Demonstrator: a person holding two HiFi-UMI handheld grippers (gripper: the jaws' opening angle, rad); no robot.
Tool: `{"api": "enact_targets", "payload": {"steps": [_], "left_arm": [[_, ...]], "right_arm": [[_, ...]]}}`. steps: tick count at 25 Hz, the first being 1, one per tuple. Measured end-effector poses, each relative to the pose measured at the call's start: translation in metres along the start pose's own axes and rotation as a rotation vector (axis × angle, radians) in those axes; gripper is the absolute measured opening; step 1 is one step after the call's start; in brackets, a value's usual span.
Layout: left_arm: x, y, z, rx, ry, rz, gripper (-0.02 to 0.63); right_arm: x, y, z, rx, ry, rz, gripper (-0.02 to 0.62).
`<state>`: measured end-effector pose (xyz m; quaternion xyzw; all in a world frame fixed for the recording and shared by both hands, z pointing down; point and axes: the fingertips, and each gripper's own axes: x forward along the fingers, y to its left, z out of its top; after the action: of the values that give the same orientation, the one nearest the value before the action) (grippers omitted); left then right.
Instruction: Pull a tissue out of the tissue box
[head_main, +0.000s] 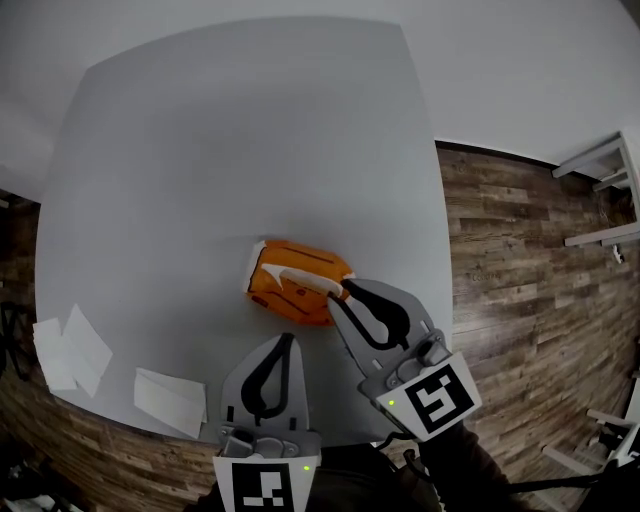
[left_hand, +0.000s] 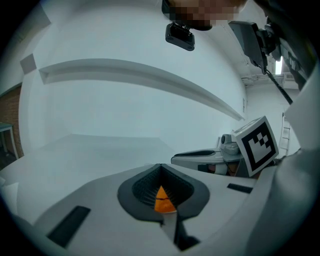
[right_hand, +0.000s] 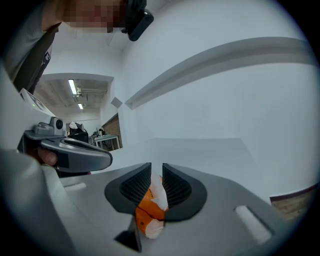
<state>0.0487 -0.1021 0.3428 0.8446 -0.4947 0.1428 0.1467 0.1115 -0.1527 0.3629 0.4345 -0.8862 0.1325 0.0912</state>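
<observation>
Head view: the orange tissue box (head_main: 276, 287) sits near the counter (head_main: 230, 150)'s near edge, right of centre. The right gripper (head_main: 345, 290) tips touch the tissue (head_main: 300, 274) sticking out on top. The left gripper (head_main: 288, 340) stops just short of the box.

Left gripper view: the left gripper (left_hand: 160, 167) jaws meet, holding nothing; the tissue box (left_hand: 163, 201) shows beyond them.

Right gripper view: the right gripper (right_hand: 156, 172) jaws pinch the tissue (right_hand: 159, 195) above the tissue box (right_hand: 144, 216).

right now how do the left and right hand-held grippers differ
The left hand-held gripper is shut and empty; the right hand-held gripper pinches the white tissue. The left sits short of the orange tissue box; the right is at its edge. Both point toward the box.
</observation>
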Motion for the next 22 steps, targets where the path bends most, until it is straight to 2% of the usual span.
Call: {"api": "enact_targets", "payload": {"steps": [12,18,22], "left_arm": [[0.013,-0.001,-0.012,-0.004,0.024,0.004,0.000],[0.020,-0.001,-0.019,-0.010,0.037,0.006,0.000],[0.025,0.003,-0.022,-0.010,0.056,0.019,0.000]], "right_arm": [[0.010,-0.005,-0.023,0.028,0.040,0.016,0.064],[0.016,-0.006,-0.029,0.010,0.063,0.027,0.063],[0.015,-0.008,-0.032,-0.001,0.079,0.004,0.004]]}}
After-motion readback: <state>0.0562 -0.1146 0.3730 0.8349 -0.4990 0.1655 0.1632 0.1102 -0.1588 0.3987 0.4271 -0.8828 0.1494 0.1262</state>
